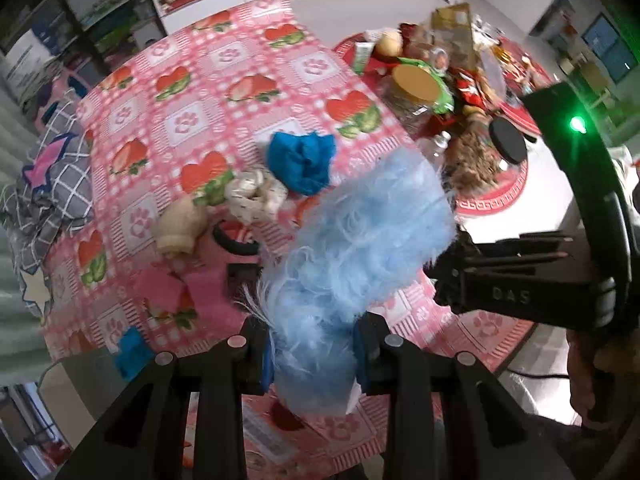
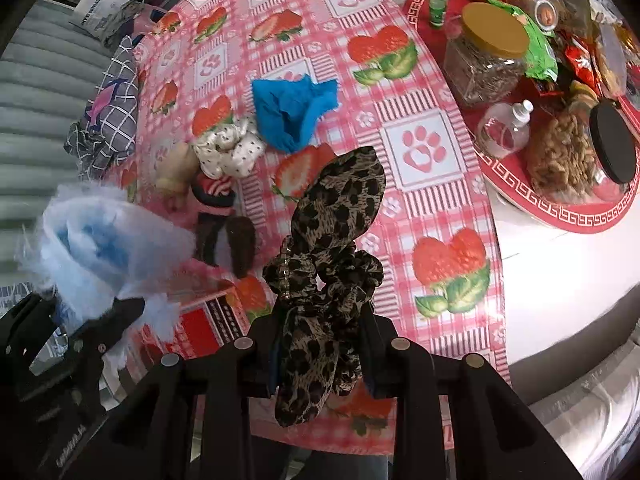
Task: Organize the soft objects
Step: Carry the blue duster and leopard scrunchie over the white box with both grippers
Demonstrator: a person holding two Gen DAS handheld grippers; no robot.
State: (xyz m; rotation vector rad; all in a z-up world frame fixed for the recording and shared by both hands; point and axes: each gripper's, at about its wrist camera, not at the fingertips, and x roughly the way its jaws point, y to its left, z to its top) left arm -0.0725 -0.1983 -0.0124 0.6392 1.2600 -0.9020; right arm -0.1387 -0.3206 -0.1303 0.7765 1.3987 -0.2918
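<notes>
My left gripper (image 1: 314,354) clamps a fluffy light-blue scrunchie (image 1: 352,248) above the strawberry tablecloth (image 1: 192,92); my right gripper (image 2: 322,354) pinches a leopard-print scrunchie (image 2: 332,256). On the red tray (image 2: 580,216), a gold-lidded jar (image 2: 486,54) holds dark bits.

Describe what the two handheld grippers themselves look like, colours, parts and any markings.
Both grippers are matte black plastic. Each has two angular, ribbed fingers with round silver bolt heads and blue pads on the inner faces. In the left wrist view, the right gripper shows a curved black body, embossed "DAS" lettering and a glowing green light. A thin dark cable trails below it.
</notes>
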